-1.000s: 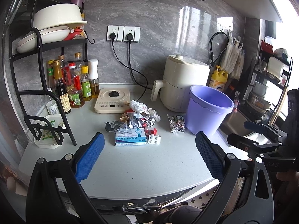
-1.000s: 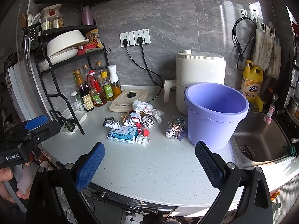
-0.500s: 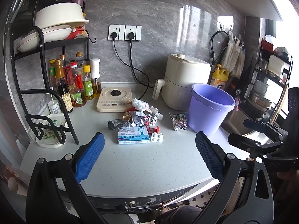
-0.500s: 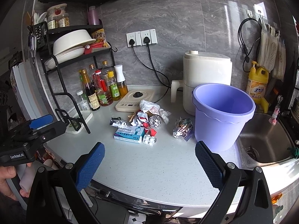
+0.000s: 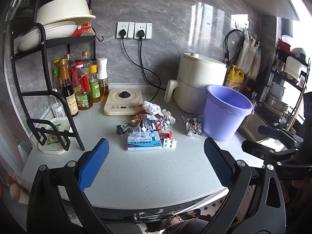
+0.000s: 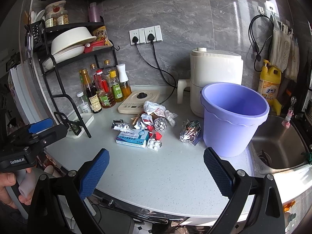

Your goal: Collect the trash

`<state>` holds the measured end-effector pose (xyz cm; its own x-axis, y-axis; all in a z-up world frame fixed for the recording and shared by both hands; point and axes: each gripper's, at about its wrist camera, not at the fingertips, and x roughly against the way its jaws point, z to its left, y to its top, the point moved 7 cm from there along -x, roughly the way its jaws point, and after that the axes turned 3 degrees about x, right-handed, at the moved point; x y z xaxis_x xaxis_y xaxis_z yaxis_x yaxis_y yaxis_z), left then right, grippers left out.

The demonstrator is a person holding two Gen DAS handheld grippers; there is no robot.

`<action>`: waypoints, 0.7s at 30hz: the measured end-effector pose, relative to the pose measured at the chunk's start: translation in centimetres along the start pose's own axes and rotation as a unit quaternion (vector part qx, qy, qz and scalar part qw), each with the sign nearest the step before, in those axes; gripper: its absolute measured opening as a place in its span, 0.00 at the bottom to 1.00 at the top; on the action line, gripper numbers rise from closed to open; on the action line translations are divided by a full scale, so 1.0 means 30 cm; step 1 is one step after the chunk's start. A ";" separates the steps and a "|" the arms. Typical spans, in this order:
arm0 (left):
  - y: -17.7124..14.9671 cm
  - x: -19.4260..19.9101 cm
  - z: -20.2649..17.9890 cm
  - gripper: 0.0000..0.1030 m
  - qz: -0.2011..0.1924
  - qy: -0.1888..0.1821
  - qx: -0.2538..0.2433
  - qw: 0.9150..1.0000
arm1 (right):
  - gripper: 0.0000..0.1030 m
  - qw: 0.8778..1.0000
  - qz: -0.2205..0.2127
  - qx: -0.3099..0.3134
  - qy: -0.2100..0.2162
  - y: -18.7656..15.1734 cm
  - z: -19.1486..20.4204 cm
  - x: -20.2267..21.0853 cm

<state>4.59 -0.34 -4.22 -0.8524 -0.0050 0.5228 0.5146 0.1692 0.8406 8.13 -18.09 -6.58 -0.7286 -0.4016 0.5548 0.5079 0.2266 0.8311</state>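
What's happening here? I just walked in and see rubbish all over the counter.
A person holds two grippers, the left gripper and the right gripper, jaws open and empty, above the counter. The trash pile, a medicine box and a foil wrapper lie beside the purple bucket. Nothing is picked up yet.

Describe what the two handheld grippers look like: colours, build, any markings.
Both are matte black frames with silver pivot bolts. The left gripper and right gripper each carry two flat fingers faced with blue dimpled pads. The left one's body reads GenRobot.AI in white, above a pale handle in a bare hand. No cables visible.
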 end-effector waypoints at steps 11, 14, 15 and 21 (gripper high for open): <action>-0.009 -0.198 0.087 0.91 0.039 0.003 0.022 0.999 | 0.66 0.999 0.043 -0.009 0.001 -0.022 -0.041 -0.213; -0.013 -0.272 0.116 0.83 0.056 0.007 0.031 0.998 | 0.62 0.999 0.053 -0.011 -0.006 -0.021 -0.059 -0.283; -0.011 -0.297 0.124 0.82 0.061 0.006 0.033 0.998 | 0.61 0.998 0.059 -0.014 -0.006 -0.022 -0.066 -0.306; 0.010 -0.416 0.166 0.76 0.074 0.007 0.046 0.996 | 0.59 0.997 0.077 -0.013 -0.024 -0.011 -0.094 -0.437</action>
<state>14.91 4.69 -11.21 -0.7655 0.0134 0.6432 0.6239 0.2594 0.7372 18.80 -15.39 -14.25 -0.6616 -0.3210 0.6776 0.6270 0.2587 0.7348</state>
